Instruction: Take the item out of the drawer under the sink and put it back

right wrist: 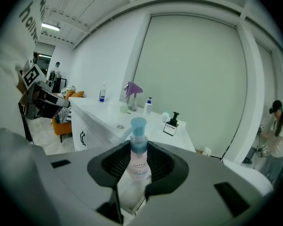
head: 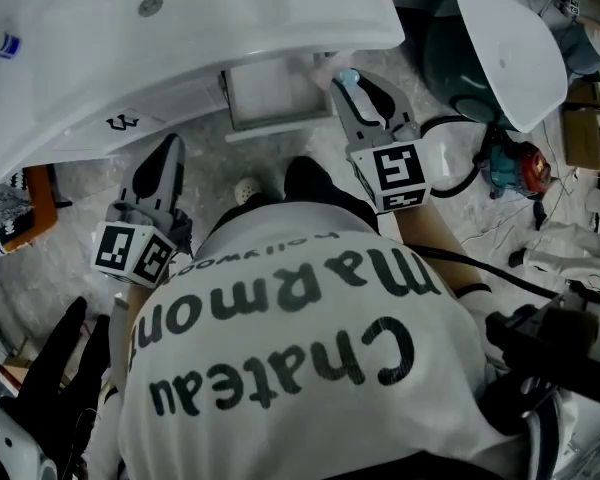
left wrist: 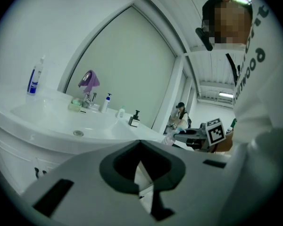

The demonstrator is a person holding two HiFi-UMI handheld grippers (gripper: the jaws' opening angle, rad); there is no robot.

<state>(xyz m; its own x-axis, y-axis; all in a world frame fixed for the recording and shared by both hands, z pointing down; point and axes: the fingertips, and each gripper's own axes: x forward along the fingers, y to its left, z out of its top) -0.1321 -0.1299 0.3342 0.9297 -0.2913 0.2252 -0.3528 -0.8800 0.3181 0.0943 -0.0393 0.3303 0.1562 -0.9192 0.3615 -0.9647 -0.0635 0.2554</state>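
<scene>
My right gripper (head: 362, 90) (right wrist: 138, 150) is shut on a small clear pump bottle (head: 348, 77) (right wrist: 139, 159) with a light blue top, held upright between the pads. It hovers at the right front corner of the open white drawer (head: 276, 94) (right wrist: 128, 197) under the sink (head: 190, 28). In the head view, my left gripper (head: 167, 152) (left wrist: 140, 146) hangs lower left in front of the cabinet. Its jaws are shut and hold nothing. The drawer's inside is mostly hidden by the sink's rim.
Several bottles and a tap with a purple cloth (left wrist: 88, 80) stand on the counter. A white oval lid (head: 508, 46), a power tool (head: 515, 166) and cables lie to the right. An orange seat (head: 32, 208) sits at the left. Another person (right wrist: 275, 131) stands far off.
</scene>
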